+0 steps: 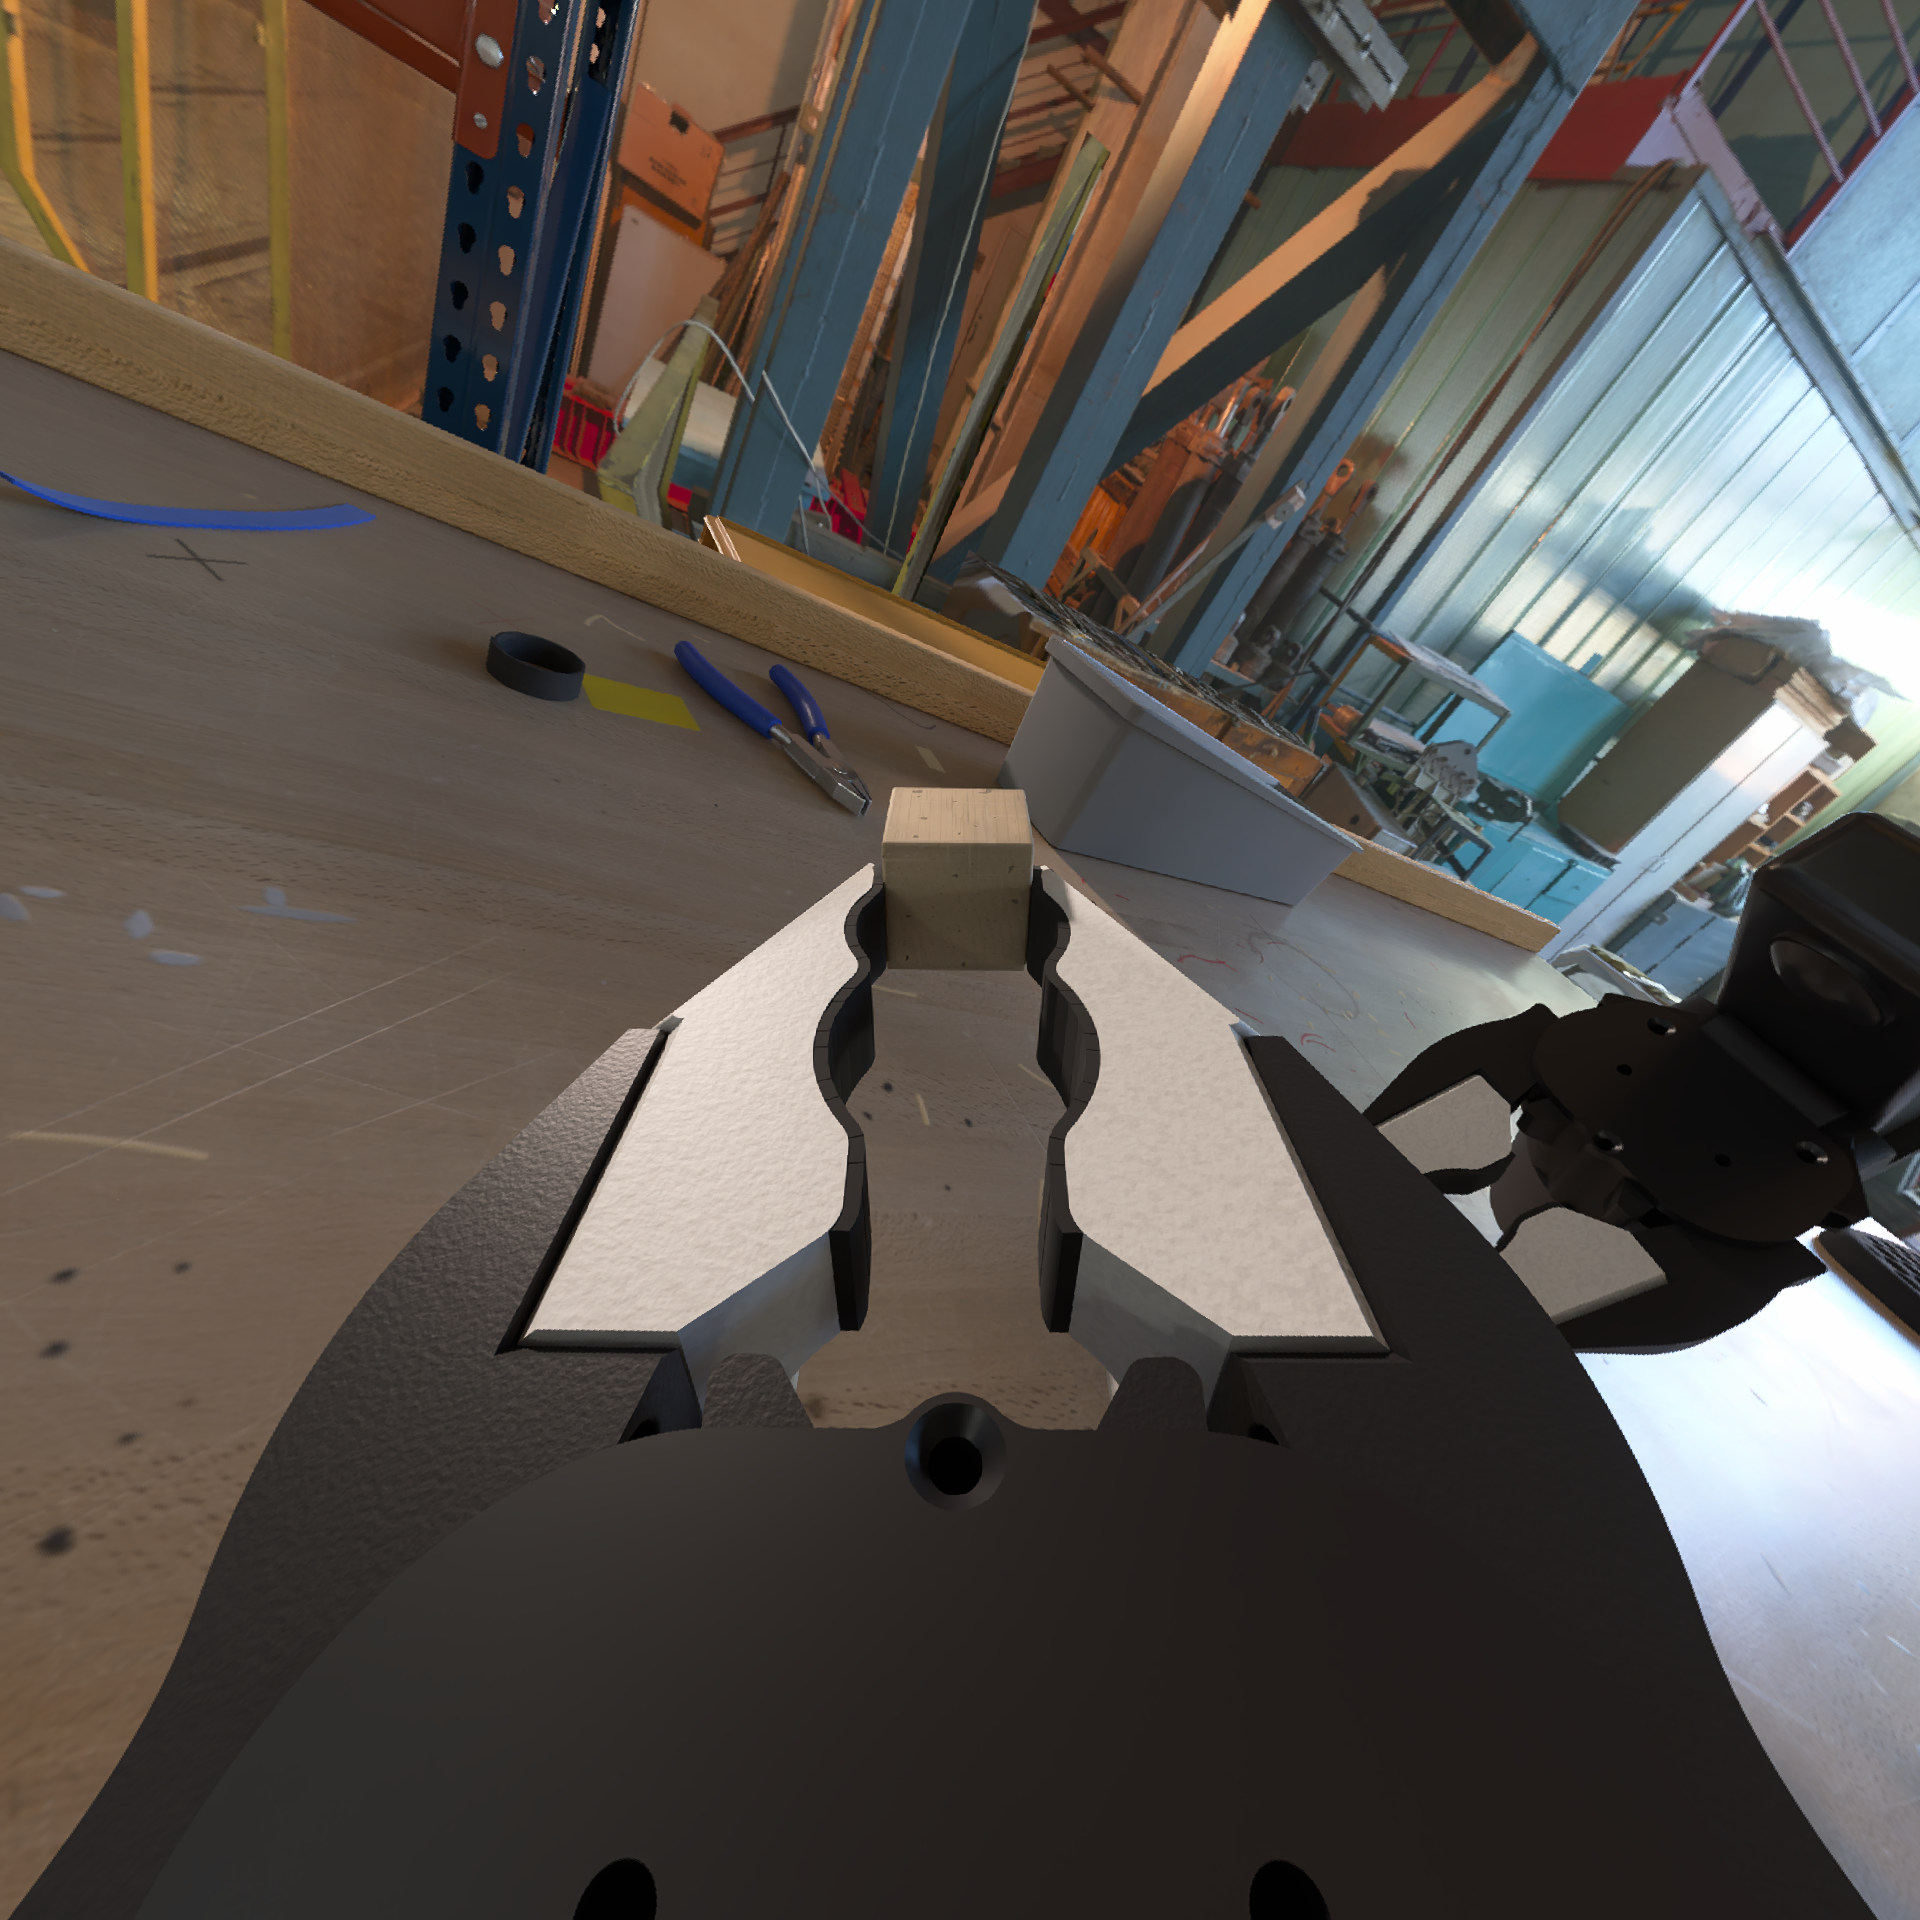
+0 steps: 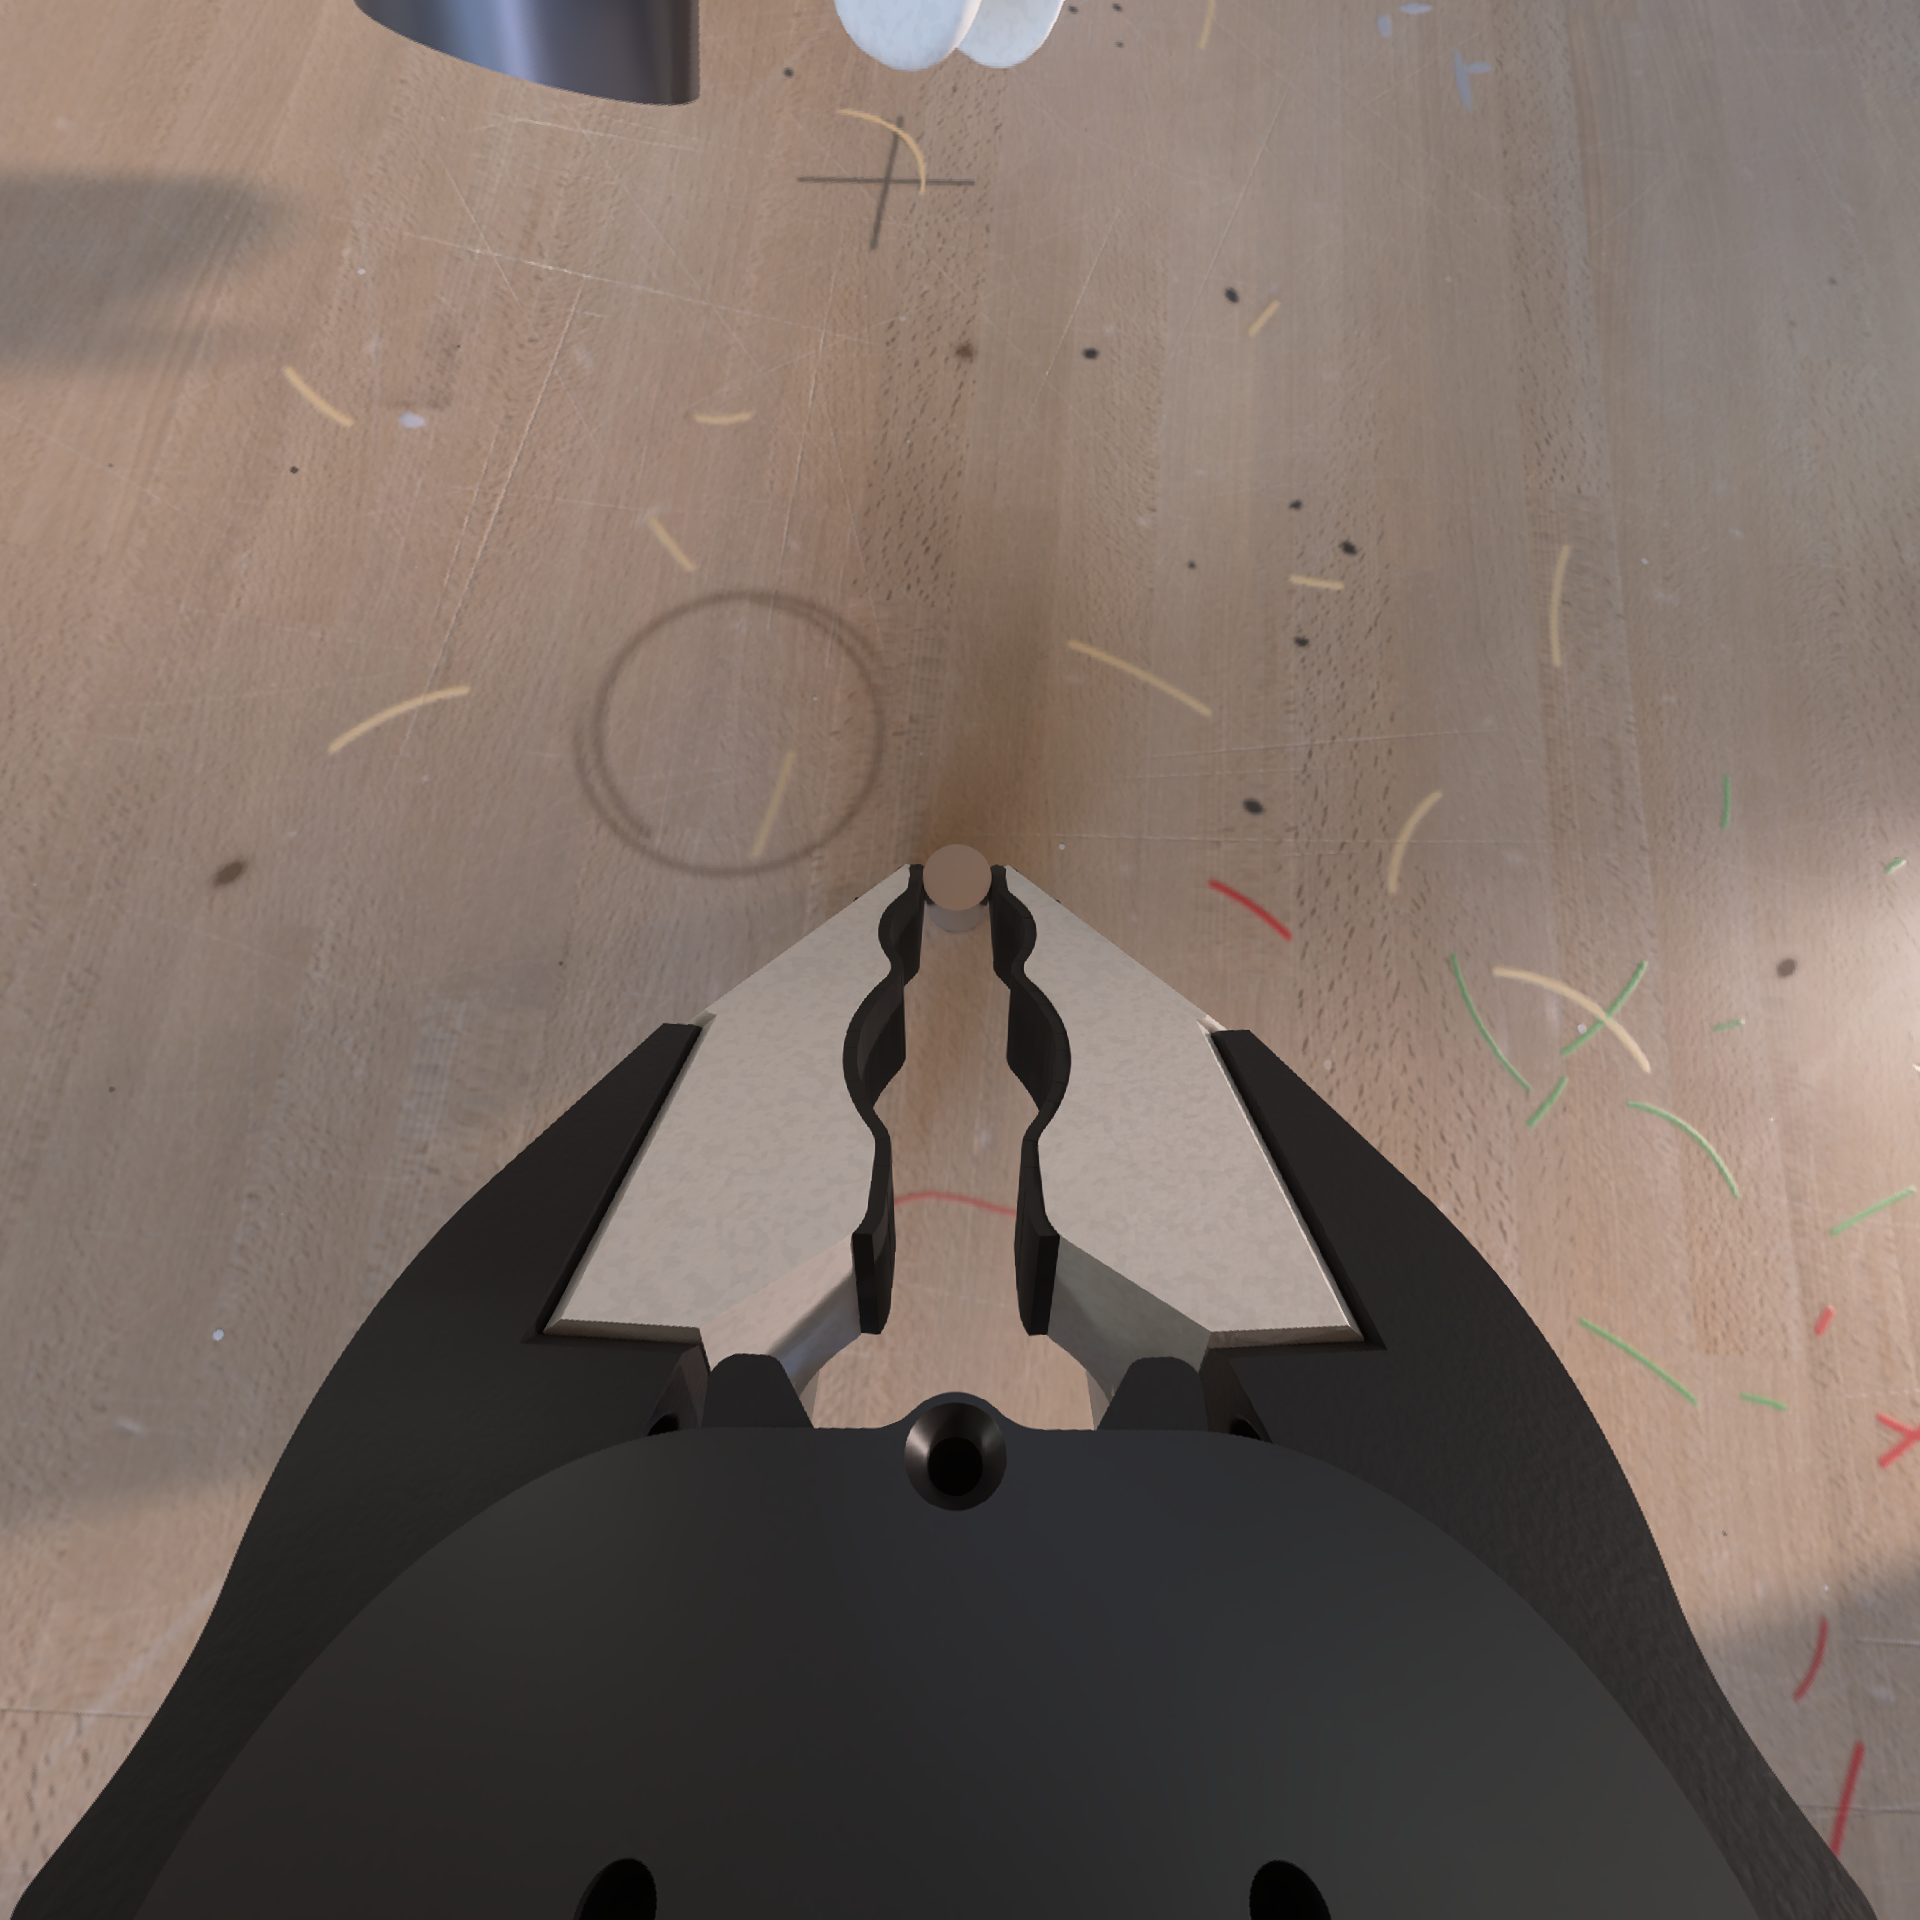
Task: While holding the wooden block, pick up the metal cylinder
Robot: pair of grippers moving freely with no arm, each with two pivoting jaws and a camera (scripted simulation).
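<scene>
My left gripper (image 1: 956, 883) is shut on the wooden block (image 1: 956, 904), a pale cube pinched between its fingertips above the table. My right gripper (image 2: 956, 883) points down at the worn wooden table (image 2: 1351, 416). It is shut on the metal cylinder (image 2: 956, 875), a small round piece seen end-on between its fingertips. I cannot tell whether the cylinder is off the table. The right gripper also shows in the left wrist view (image 1: 1444, 1174) as a dark body low on the right, its fingertips hidden behind my left gripper.
A black ring (image 1: 535, 665), blue-handled pliers (image 1: 769, 717) and a grey bin (image 1: 1164, 800) lie near the table's raised wooden rim (image 1: 520, 499). In the right wrist view a dark metallic object (image 2: 540, 47) and white rounded shapes (image 2: 951, 31) are cut off at the top edge.
</scene>
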